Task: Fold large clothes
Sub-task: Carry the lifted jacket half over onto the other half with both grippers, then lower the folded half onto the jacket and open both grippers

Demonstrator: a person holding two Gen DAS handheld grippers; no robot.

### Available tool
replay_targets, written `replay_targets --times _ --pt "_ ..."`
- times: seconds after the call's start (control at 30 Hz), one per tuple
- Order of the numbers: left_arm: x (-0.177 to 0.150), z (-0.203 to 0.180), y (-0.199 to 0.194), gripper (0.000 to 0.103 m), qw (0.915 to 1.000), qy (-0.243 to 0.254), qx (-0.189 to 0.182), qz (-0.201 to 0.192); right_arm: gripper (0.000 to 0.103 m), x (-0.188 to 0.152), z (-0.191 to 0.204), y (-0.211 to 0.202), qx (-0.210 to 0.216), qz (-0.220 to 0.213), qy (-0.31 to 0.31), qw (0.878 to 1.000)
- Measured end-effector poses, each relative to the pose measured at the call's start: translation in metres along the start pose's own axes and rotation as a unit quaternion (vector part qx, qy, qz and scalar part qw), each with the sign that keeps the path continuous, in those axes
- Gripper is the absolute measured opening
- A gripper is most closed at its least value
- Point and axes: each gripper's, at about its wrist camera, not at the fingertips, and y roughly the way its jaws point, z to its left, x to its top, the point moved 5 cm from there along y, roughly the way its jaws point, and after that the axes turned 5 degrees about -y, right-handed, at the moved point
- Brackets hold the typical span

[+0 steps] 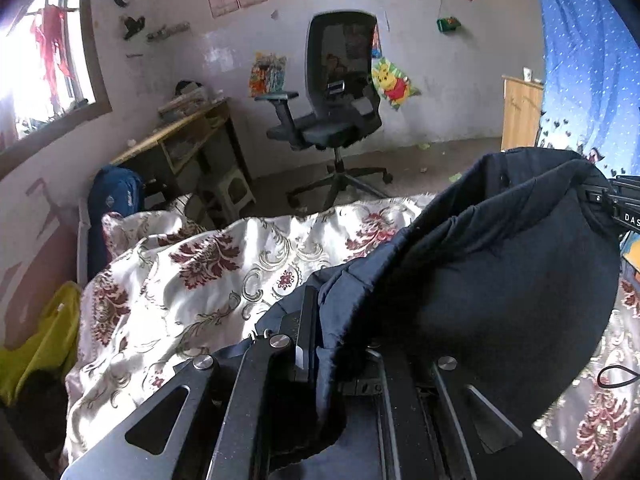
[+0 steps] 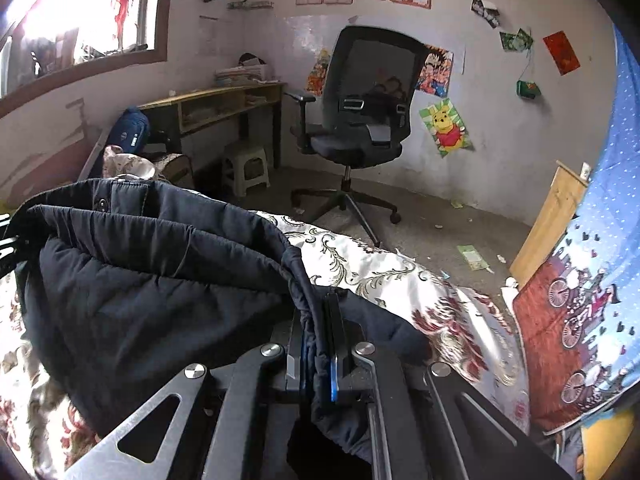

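Garment: a dark navy padded jacket (image 1: 500,264), held up between the two grippers above the bed and sagging in a broad fold between them; its lower part drapes over the left gripper's frame.
Left gripper (image 1: 314,332): jaws clamped on one edge of the jacket; in the left wrist view only the left finger (image 1: 306,320) shows, the other being covered by cloth.
Right gripper (image 2: 316,336): jaws clamped on a gathered hem of the jacket, the bunched cloth pinched between the two fingers (image 2: 334,332).
Mutual view: the right gripper's tip appears at the right edge of the left wrist view, at the jacket's far corner; a black part at the left edge of the right wrist view, at the jacket's other corner, may be the left gripper, but this cannot be told.
Jacket detail: a snap fastener (image 2: 103,203) near the upper edge, seen from the right wrist.
Bed: covered with a white bedspread (image 1: 192,280) patterned in dark red and grey-green flourishes, directly beneath the jacket.
Background: a black office chair (image 2: 360,120) on the floor beyond the bed; a wooden desk (image 2: 216,104) against the wall under a window (image 2: 80,12); a pale stool (image 2: 244,168) beside the desk; a blue bag (image 1: 114,200) near the bed's far end; posters on the wall; a blue curtain (image 1: 588,64) at right.
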Motion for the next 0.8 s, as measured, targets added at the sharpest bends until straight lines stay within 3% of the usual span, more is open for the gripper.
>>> replay_targets --times 0.33,0.47,0.8 --pt "-0.011 0.012 0.097 0.005 0.9992 -0.01 -0.007 0.037 0.007 -0.009 -0.004 0.076 -0.028 0.02 0.001 0.999" --pt "-0.02 0.017 0.131 0.005 0.9969 -0.036 -0.034 0.06 0.007 -0.017 -0.005 0.103 -0.029 0.037 0.021 0.999" --pt "-0.023 0.022 0.135 0.011 0.9943 -0.052 -0.074 0.056 0.012 -0.024 -0.003 0.118 -0.024 0.039 0.027 0.999"
